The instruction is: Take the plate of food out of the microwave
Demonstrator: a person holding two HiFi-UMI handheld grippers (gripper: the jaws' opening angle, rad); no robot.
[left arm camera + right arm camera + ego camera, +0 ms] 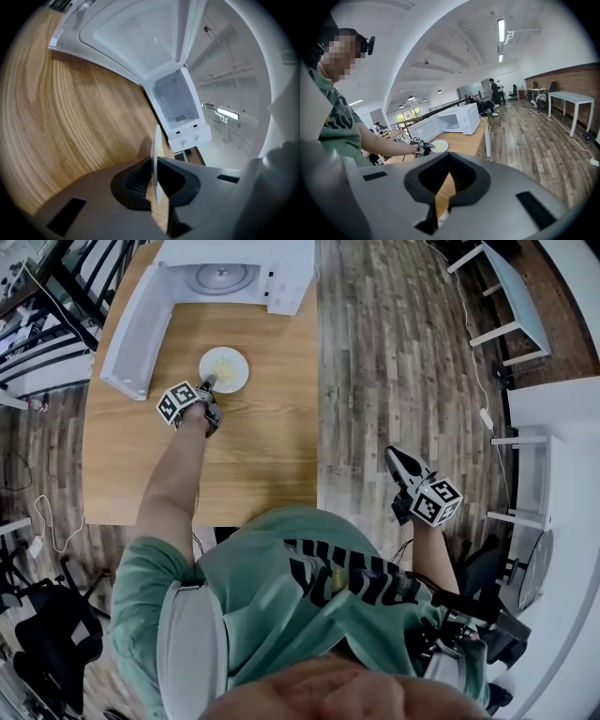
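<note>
Now the left gripper (156,185) has its dark ribbed pads clamped on the thin rim of the plate (239,377), a round white disc that the left gripper view catches edge-on as a slim pale blade between the jaws. And the plate is out of the microwave (286,277), folks: it sits over the wooden table (267,442) just in front of the open cavity and close to the free end of the door (131,334), though whether it rests on the boards or hangs just above them I cannot tell. A small yellowish heap of food (223,363) lies in its middle. The microwave is a boxy white unit at the far edge of the table, its door swung wide to the left, with a round glass turntable (222,277) showing inside. The tabletop is warm, smooth wood with a sweeping grain. Over on the other side, the right gripper (443,192) hangs off the table's near right corner above the plank floor (394,352), its grooved black pads drawn together with nothing between them, just a sliver of table seen through the slit.
</note>
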